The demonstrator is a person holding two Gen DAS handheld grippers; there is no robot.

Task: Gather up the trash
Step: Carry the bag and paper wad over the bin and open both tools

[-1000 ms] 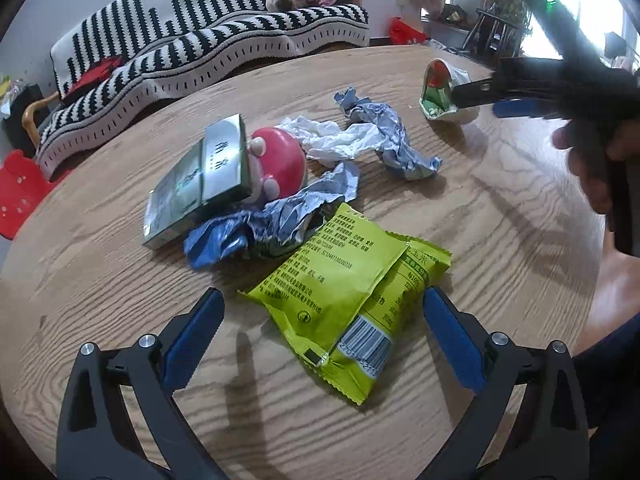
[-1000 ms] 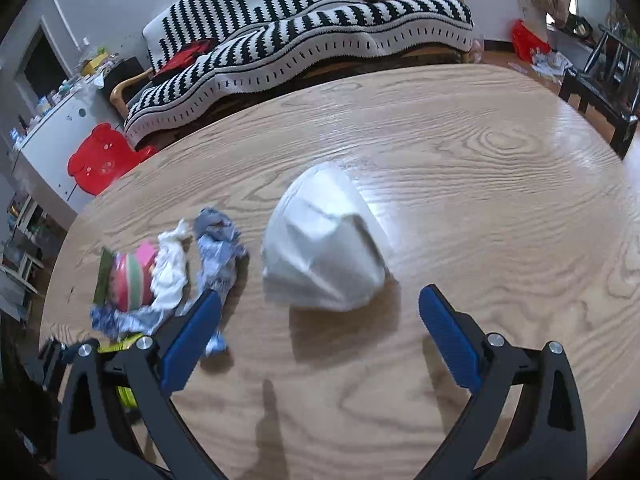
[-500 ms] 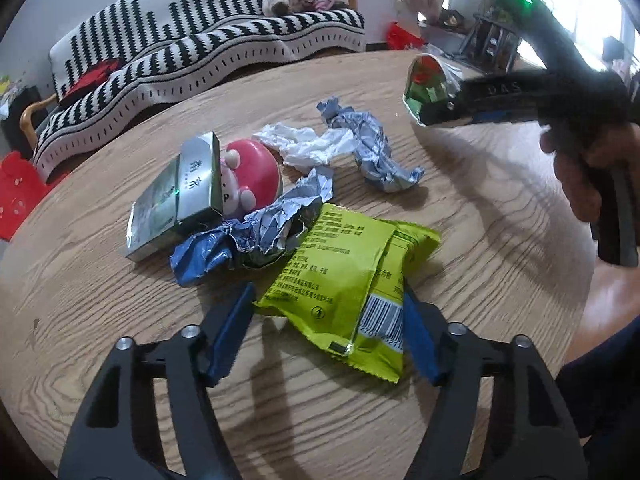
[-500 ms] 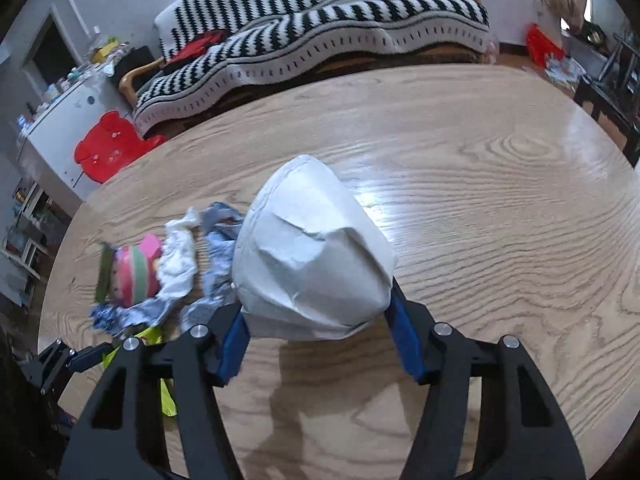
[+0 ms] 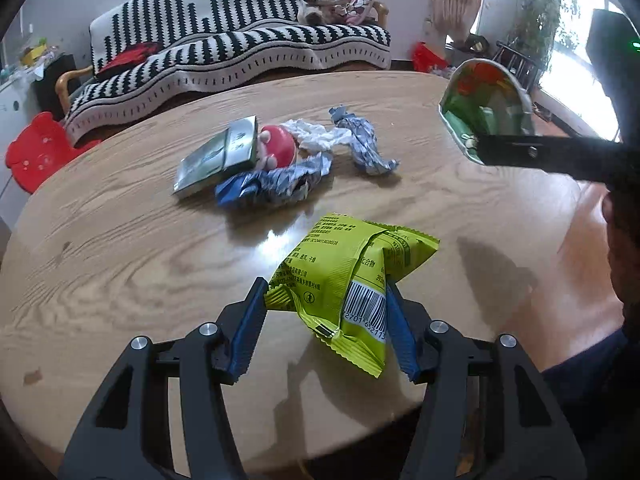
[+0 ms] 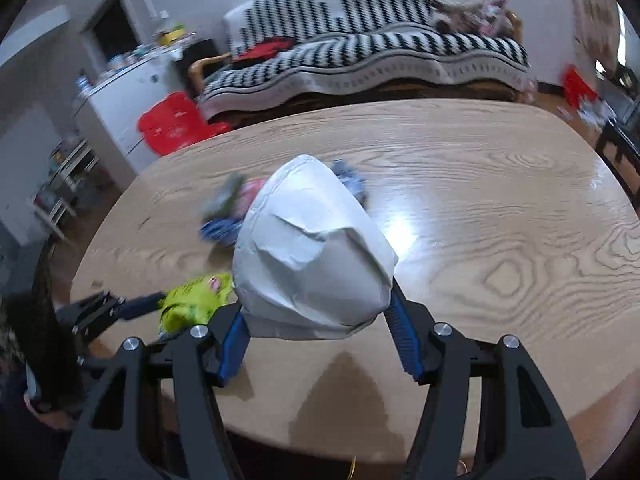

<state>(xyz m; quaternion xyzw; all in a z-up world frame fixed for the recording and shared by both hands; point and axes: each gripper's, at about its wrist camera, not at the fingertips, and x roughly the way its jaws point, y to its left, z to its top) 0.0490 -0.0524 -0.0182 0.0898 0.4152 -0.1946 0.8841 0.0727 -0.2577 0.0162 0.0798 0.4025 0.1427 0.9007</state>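
Both grippers grip trash above the worktop [image 5: 120, 248].
Left gripper [image 5: 326, 320], jaws just closing, pinches a green packet [image 5: 344, 276]; right gripper [image 6: 316, 332] clamps a white cup [image 6: 312, 256].

A cluster of wrappers [image 5: 280, 160] blocks the middle of the tabletop [image 5: 120, 248], with bare wood all around it.

White cup [image 6: 312, 256] hides most of the blurred trash pile [image 6: 228, 208].
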